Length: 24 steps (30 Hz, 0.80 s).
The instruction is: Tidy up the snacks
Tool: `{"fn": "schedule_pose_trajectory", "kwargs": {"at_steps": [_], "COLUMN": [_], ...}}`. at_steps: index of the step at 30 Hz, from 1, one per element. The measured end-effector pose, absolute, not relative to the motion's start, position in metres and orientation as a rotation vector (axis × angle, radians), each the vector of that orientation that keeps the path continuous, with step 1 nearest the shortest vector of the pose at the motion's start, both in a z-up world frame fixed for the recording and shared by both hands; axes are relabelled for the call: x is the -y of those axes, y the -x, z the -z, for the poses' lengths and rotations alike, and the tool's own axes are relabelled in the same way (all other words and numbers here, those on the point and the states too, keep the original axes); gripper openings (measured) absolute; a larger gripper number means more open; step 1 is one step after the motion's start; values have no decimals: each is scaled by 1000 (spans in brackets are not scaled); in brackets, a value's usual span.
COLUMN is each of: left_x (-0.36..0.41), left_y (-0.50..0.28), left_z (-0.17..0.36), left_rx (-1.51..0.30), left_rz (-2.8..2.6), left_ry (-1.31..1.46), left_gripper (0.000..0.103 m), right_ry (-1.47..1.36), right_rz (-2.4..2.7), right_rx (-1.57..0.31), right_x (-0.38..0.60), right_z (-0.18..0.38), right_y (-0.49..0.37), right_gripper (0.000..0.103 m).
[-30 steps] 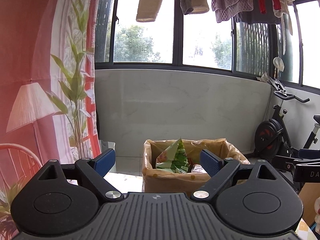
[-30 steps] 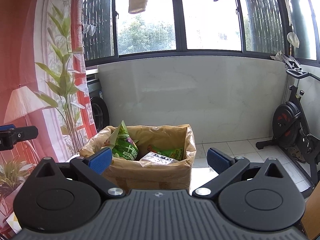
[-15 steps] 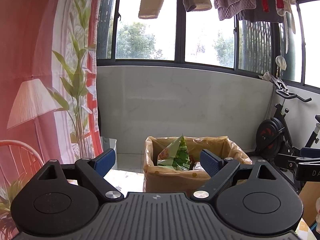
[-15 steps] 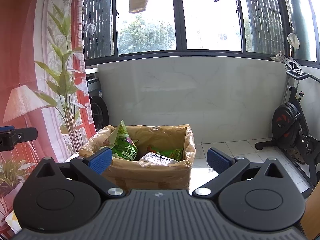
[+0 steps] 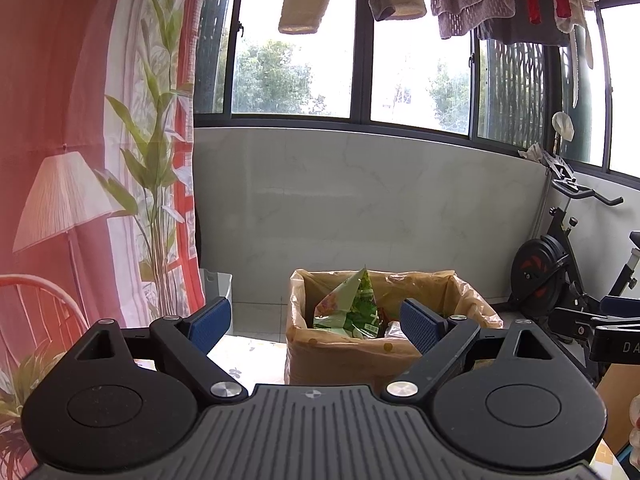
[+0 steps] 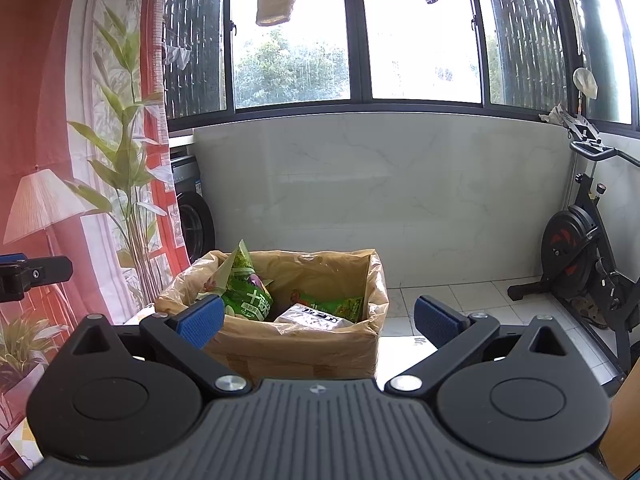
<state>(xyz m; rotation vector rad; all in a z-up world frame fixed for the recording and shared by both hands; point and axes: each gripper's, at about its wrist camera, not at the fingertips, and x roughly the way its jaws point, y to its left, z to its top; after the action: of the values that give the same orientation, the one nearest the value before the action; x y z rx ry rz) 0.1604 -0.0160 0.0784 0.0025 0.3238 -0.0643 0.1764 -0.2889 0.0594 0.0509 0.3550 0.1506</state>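
Right wrist view: the right gripper [image 6: 318, 318] hangs with its blue pads spread wide and nothing between them, aimed at the lined cardboard box [image 6: 296, 350] just ahead. Inside sit a tall green snack bag [image 6: 244, 288], a silver packet [image 6: 314, 317] and a flatter green packet [image 6: 332, 303]. The left gripper [image 5: 318, 322] is equally agape and empty, facing the same box. To tidy well, I would come down over the rim, pinch a bag by its crimped top, and keep clear of the loose plastic liner [image 6: 378, 280].
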Motion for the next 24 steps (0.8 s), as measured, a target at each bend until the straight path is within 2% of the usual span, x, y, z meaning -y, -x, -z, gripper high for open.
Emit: {"fn": "schedule_pose_trajectory", "kwargs": {"at_steps": [24], "left_x": [17], "left_y": [-163], "left_z": [-74], "left_rx": [-343], "left_rz": [53], "left_ry": [7], "left_gripper": [93], "right_ry": [-49], "right_rz": [-146], "right_rx": [-358], "right_x": [293], "right_z": [-55], "right_y": [-176], "right_gripper": [103]}}
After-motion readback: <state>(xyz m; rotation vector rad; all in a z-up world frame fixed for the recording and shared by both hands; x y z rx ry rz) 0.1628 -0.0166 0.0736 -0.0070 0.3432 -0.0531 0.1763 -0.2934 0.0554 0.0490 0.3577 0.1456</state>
